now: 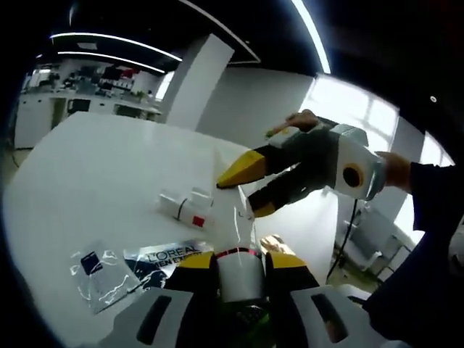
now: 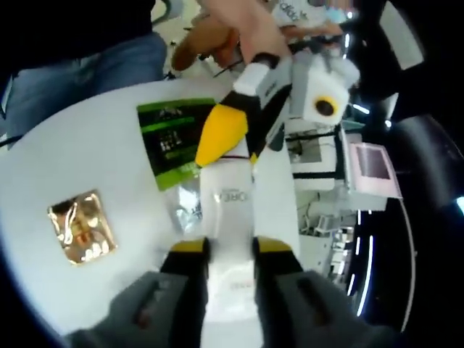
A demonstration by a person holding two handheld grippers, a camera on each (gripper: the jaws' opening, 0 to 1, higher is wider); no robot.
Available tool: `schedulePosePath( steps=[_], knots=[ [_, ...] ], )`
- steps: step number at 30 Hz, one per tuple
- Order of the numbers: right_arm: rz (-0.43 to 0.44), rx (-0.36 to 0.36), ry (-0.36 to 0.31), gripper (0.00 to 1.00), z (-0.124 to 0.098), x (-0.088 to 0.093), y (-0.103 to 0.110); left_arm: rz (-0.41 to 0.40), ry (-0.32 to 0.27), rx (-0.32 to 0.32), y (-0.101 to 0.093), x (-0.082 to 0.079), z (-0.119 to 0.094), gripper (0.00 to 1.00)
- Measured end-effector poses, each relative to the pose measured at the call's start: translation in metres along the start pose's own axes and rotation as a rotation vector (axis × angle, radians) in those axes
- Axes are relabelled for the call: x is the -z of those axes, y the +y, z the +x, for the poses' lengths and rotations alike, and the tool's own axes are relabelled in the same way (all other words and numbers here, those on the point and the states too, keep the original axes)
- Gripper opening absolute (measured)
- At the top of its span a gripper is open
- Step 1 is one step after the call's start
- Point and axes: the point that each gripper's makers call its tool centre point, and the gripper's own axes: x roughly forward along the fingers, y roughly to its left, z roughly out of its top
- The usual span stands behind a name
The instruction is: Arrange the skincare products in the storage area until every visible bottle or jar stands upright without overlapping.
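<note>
Left gripper view: left gripper [image 1: 239, 262] jaws clamped on one end of a white tube [image 1: 240, 279] with a dark band near the top. Just beyond on the white table [image 1: 94, 174]: a clear sachet [image 1: 101, 274] with a dark square, and beside it a L'Oreal sachet [image 1: 168, 257]. Further out a small white bottle [image 1: 185, 206] with a red mark lies on its side. Beyond that the right gripper [image 1: 241, 190] comes in from the right, jaws apart, yellow tips, held by a hand [image 1: 395, 170].

Right gripper view: right gripper [image 2: 230, 250] jaws on either side of the white tube [image 2: 230, 217], touching it; firm clamp or not, cannot tell. Left gripper's yellow tip [image 2: 221, 134] on the tube's far end. Gold foil sachet [image 2: 82, 226] near left, green sachet [image 2: 170, 141] further, both flat on table
</note>
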Motion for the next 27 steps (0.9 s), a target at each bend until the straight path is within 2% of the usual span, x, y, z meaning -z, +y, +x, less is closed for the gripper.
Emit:
schedulePosePath(
  steps=[11, 22, 27],
  knots=[
    [-0.056, 0.034, 0.001, 0.24, -0.004, -0.001, -0.006, -0.072, -0.021, 0.028, 0.0, 0.001, -0.007, 0.2],
    [-0.042, 0.023, 0.008, 0.28, 0.0, 0.0, 0.002, -0.133, -0.021, 0.048, -0.001, 0.006, -0.005, 0.19],
    [-0.028, 0.015, 0.015, 0.29, 0.003, 0.001, 0.005, -0.136, -0.023, 0.041, -0.001, 0.007, -0.006, 0.19]
  ],
)
